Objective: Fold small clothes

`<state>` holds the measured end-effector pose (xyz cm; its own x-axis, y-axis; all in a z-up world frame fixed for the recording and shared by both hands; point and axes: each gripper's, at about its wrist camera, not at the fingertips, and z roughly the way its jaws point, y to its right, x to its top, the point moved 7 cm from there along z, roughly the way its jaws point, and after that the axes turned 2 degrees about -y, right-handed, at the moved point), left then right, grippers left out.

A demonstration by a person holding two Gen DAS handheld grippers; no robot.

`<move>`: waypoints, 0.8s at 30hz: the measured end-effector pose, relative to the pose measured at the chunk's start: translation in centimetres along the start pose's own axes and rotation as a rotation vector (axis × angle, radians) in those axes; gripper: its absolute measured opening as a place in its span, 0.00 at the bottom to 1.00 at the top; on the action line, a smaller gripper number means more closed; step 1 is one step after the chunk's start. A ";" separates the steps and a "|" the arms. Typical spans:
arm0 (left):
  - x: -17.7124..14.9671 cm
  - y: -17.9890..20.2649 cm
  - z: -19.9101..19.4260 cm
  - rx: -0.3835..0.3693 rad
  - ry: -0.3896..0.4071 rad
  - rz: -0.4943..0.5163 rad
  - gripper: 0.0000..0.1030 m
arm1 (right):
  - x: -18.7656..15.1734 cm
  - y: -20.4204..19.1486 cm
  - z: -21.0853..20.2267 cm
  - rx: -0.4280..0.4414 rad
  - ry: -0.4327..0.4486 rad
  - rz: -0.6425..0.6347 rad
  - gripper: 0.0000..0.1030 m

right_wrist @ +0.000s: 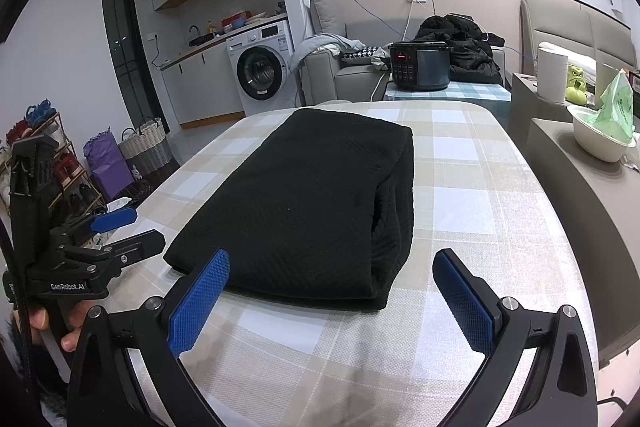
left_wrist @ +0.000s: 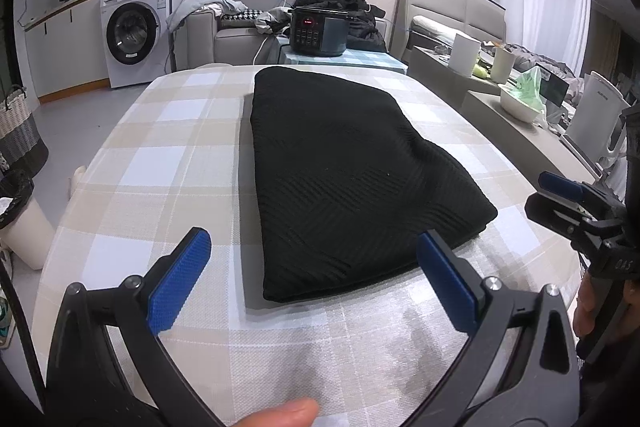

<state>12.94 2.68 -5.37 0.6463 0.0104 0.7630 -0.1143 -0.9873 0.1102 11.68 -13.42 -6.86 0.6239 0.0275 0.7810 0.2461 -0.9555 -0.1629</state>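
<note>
A black knit garment [left_wrist: 340,171] lies folded into a long flat rectangle on the checked tablecloth [left_wrist: 168,147]; it also shows in the right wrist view [right_wrist: 312,203]. My left gripper [left_wrist: 314,247] is open and empty, held just short of the garment's near end. My right gripper [right_wrist: 332,263] is open and empty too, its left pad over the garment's near edge. Each gripper shows in the other's view: the right one [left_wrist: 560,195] at the right edge, the left one [right_wrist: 120,227] at the left, both beside the garment.
A grey counter [right_wrist: 580,187] runs along the table's right side with a white bowl [right_wrist: 600,143] holding a green bag. A dark cooker [left_wrist: 318,31] stands behind the table. A bin [left_wrist: 20,223] and baskets [right_wrist: 144,147] stand on the floor at left.
</note>
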 end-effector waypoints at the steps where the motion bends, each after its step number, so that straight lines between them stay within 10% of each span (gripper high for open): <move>1: 0.0 0.0 0.0 0.002 0.000 0.001 0.99 | 0.0 0.1 0.0 0.002 0.000 0.000 1.00; 24: -0.2 -0.1 0.4 0.007 -0.005 0.005 0.99 | -0.1 -0.3 0.1 0.007 0.008 0.009 1.00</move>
<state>13.12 2.71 -5.82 0.6498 0.0047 0.7601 -0.1125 -0.9884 0.1023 11.59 -13.12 -6.98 0.6201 0.0167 0.7844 0.2455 -0.9537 -0.1738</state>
